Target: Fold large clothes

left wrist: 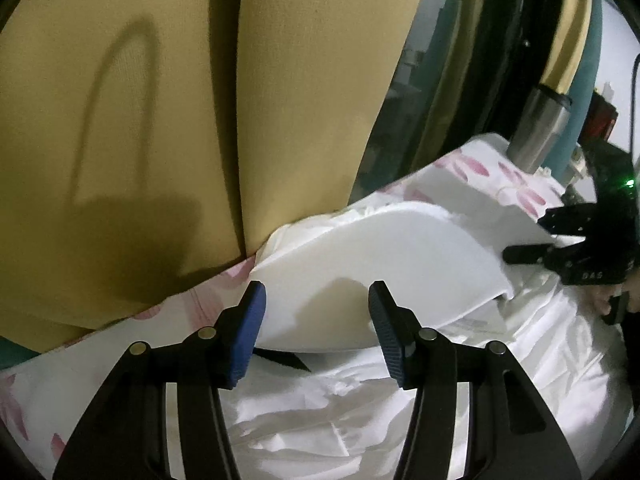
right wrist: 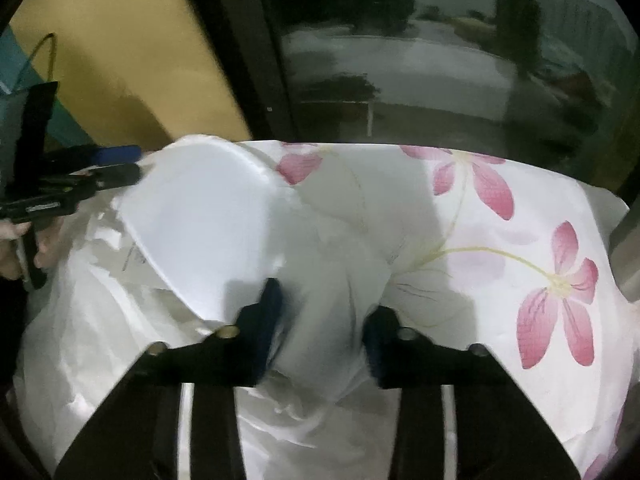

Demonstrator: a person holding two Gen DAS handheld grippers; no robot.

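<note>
A crumpled shiny white garment (left wrist: 360, 400) lies on a flower-print cloth (left wrist: 80, 364). A stiff white sheet (left wrist: 380, 280) rests on top of the garment, curved upward. My left gripper (left wrist: 317, 304) is open, its blue pads on either side of the sheet's near edge. The right gripper shows at the right edge of the left wrist view (left wrist: 536, 236), at the sheet's far end. In the right wrist view my right gripper (right wrist: 324, 316) is open over a bulge of the garment (right wrist: 320, 280). The sheet (right wrist: 208, 232) lies to its left, with the left gripper (right wrist: 136, 164) at its far corner.
Yellow curtains (left wrist: 160, 120) hang behind the table on the left. A steel flask (left wrist: 540, 132) stands at the back of the table. A dark window (right wrist: 440, 60) lies beyond the table's far edge. The flower-print cloth (right wrist: 520, 240) covers the table's right side.
</note>
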